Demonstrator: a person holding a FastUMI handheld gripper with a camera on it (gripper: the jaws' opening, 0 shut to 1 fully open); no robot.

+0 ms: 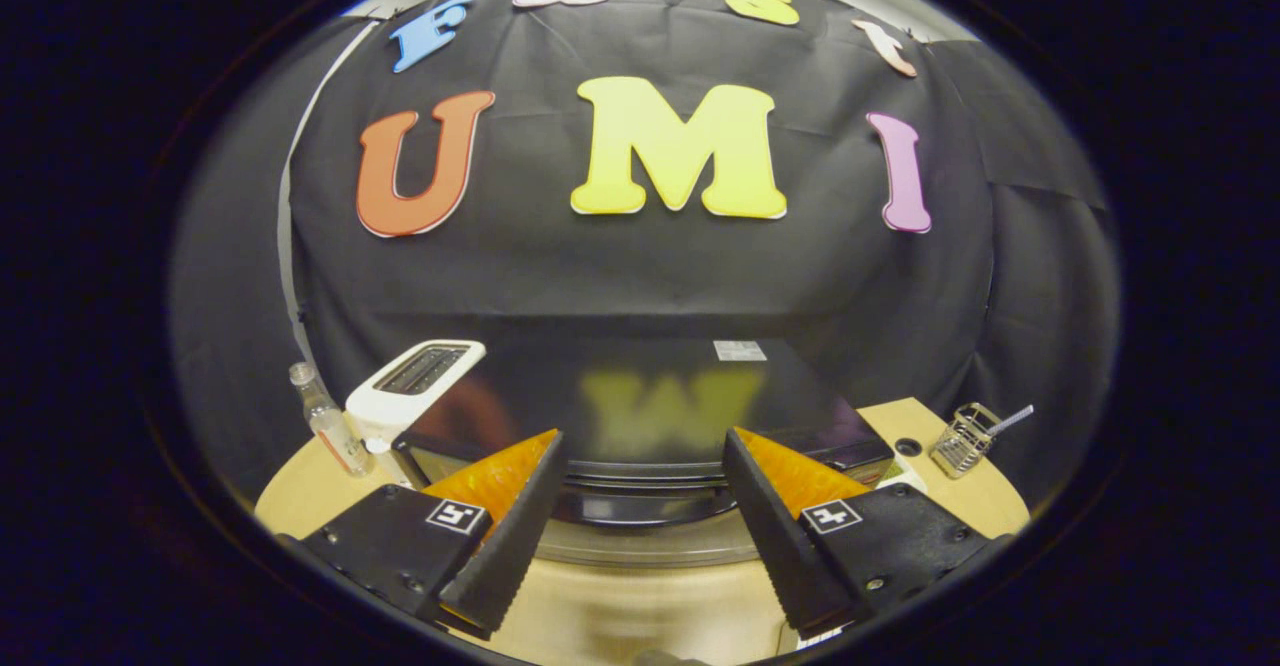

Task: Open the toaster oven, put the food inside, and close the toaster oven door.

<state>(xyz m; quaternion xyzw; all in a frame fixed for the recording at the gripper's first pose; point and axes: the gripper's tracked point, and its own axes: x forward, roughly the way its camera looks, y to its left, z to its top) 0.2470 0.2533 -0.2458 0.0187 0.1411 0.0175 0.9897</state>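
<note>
The tabletop point(960, 506) is pale wood, and the oven point(650, 406), a glossy black box, sits just ahead of the tongs point(645, 506), which hang spread wide and empty over its front edge; to its left stand a white toaster point(410, 391) and a small bottle point(325, 431), to its right a wire basket point(962, 438). The oven looks heavy and stiff, its sheen probably slippery, so I'd take the door by the handle bar along the top front; the door face is blurred and half hidden behind the fingers, and I can't make out any food.
</note>
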